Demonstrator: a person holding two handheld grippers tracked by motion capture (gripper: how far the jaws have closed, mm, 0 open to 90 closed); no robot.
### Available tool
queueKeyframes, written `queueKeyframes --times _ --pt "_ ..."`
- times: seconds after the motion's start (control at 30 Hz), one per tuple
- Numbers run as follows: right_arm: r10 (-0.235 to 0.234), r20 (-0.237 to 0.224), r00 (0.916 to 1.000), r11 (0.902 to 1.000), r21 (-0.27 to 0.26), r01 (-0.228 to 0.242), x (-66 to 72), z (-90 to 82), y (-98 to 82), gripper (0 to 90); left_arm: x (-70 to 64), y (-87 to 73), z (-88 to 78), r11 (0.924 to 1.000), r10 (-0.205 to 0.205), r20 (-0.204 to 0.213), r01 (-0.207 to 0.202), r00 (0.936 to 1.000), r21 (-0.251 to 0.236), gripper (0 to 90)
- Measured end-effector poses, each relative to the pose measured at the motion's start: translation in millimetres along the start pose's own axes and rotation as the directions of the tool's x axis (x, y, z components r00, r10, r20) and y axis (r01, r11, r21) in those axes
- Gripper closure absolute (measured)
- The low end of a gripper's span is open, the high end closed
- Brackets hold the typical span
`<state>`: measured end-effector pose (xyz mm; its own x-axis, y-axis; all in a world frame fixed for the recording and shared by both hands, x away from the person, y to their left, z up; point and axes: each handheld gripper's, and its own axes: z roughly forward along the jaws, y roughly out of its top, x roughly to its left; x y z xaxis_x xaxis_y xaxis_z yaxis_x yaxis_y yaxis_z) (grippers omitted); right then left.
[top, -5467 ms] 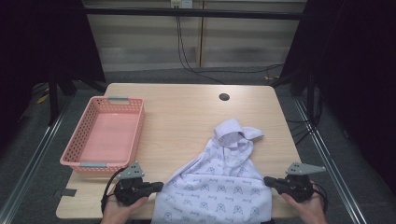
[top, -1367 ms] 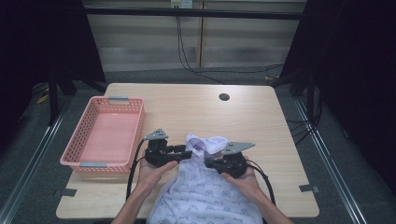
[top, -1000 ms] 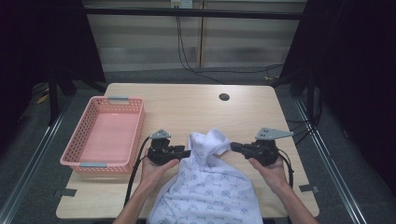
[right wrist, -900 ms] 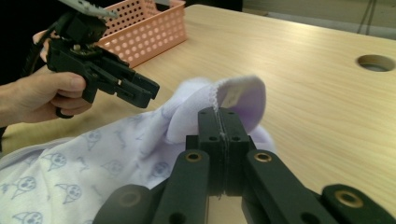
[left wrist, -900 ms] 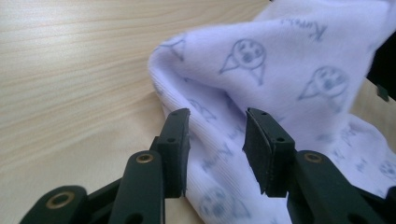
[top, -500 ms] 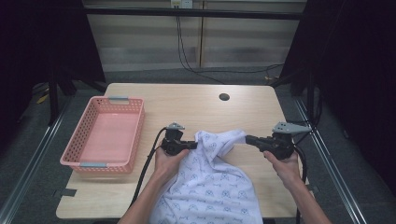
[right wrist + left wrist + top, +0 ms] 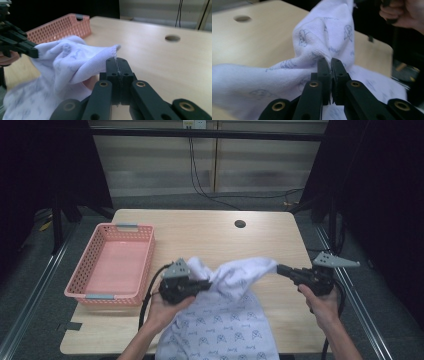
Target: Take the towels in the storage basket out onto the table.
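A white garment with a small printed pattern lies on the wooden table, and its far end is lifted off the surface. My left gripper is shut on a fold of this cloth at the left. My right gripper is shut on the cloth's hemmed edge at the right. The raised cloth spans between the two grippers. In the right gripper view the left gripper shows at the far left, biting the cloth. A person's hands hold both grippers.
A pink mesh basket with nothing in it stands at the table's left side. A round hole is in the tabletop at the back. The garment's near end hangs over the table's front edge.
The right gripper has moved to the right and the left gripper has shifted slightly toward the middle. The cloth's far end has been lifted and drawn out between them.
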<state>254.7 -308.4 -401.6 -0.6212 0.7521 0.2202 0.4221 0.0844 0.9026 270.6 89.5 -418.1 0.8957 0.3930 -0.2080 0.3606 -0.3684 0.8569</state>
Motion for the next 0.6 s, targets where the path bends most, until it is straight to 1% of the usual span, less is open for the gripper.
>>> queueKeyframes --times 0.03,0.07,0.1,0.13,0.17,0.2,0.23,0.27,0.3,0.33,0.37,0.4,0.43,0.47,0.5,0.53,0.57,0.6 --pt "0.003 0.004 1.0000 0.9999 0.013 -0.003 1.4 -3.9 -9.0 89.4 -6.4 -8.6 3.4 0.9998 -0.006 0.030 0.005 0.9995 0.021 87.1" --pt "0.017 0.004 0.9999 0.9993 0.035 -0.017 2.4 -7.5 -19.2 89.4 -13.1 -17.6 8.3 0.9993 -0.004 0.034 0.003 0.9994 0.038 87.1" --pt "0.024 0.008 0.9997 0.9976 0.065 -0.024 2.7 -10.5 -30.3 89.4 -18.7 -26.3 13.6 0.9978 -0.007 0.038 0.005 0.9992 0.066 87.1" --pt "0.038 0.014 0.9992 0.9951 0.091 -0.039 3.2 -13.2 -41.2 89.4 -22.1 -38.9 21.9 0.9941 -0.027 0.062 0.020 0.9977 0.107 87.0" --pt "0.070 0.007 0.9975 0.9909 0.115 -0.070 1.9 -16.2 -56.5 89.4 -22.2 -44.7 24.9 0.9920 -0.040 0.059 0.033 0.9975 0.122 86.2" --pt "0.074 0.015 0.9971 0.9885 0.131 -0.076 1.5 -16.9 -62.5 89.4 -20.8 -51.2 28.1 0.9887 -0.059 0.068 0.049 0.9959 0.141 84.9" --pt "0.076 0.025 0.9968 0.9849 0.154 -0.079 0.4 -17.0 -68.6 89.4 -19.0 -54.4 29.8 0.9854 -0.073 0.077 0.060 0.9943 0.159 82.9" --pt "0.078 0.030 0.9965 0.9829 0.165 -0.082 -0.8 -16.9 -72.0 89.4 -16.4 -56.5 28.5 0.9836 -0.087 0.078 0.073 0.9931 0.165 79.3" --pt "0.079 0.037 0.9962 0.9815 0.172 -0.084 -2.2 -16.2 -75.2 89.4 -15.1 -55.6 26.0 0.9847 -0.094 0.079 0.081 0.9924 0.154 73.5" --pt "0.073 0.037 0.9967 0.9806 0.180 -0.078 -2.9 -15.7 -76.0 89.4 -12.3 -53.4 21.4 0.9875 -0.095 0.079 0.083 0.9924 0.134 68.1" --pt "0.065 0.040 0.9971 0.9800 0.186 -0.071 -2.7 -14.3 -76.1 89.4 -8.1 -49.8 16.3 0.9897 -0.100 0.073 0.091 0.9924 0.110 64.3" --pt "0.060 0.039 0.9974 0.9795 0.190 -0.066 -2.8 -13.3 -75.8 89.4 0.8 -43.4 10.1 0.9920 -0.104 0.054 0.100 0.9931 0.077 61.7" --pt "0.059 0.032 0.9977 0.9797 0.190 -0.064 -3.5 -11.3 -75.3 89.4 9.6 -37.6 6.2 0.9927 -0.115 0.052 0.113 0.9920 0.044 61.3" --pt "0.053 0.037 0.9979 0.9789 0.195 -0.059 -3.9 -9.6 -74.6 89.4 16.8 -32.8 4.9 0.9921 -0.123 0.048 0.122 0.9912 0.027 61.4" --pt "0.049 0.037 0.9981 0.9801 0.191 -0.056 -4.6 -8.4 -74.1 89.4 26.9 -26.5 5.2 0.9909 -0.133 0.044 0.132 0.9901 0.025 61.9" --pt "0.050 0.036 0.9981 0.9803 0.189 -0.056 -5.4 -7.4 -73.3 89.4 36.6 -21.5 7.8 0.9907 -0.135 0.027 0.135 0.9905 0.019 63.8" --pt "0.045 0.039 0.9982 0.9805 0.189 -0.052 -6.2 -6.1 -72.6 89.4 46.5 -18.4 12.9 0.9898 -0.139 0.000 0.139 0.9903 0.033 65.0" --pt "0.048 0.046 0.9978 0.9803 0.190 -0.056 -6.1 -5.2 -71.8 89.4 56.7 -17.8 19.4 0.9869 -0.155 -0.011 0.155 0.9879 0.044 64.8"
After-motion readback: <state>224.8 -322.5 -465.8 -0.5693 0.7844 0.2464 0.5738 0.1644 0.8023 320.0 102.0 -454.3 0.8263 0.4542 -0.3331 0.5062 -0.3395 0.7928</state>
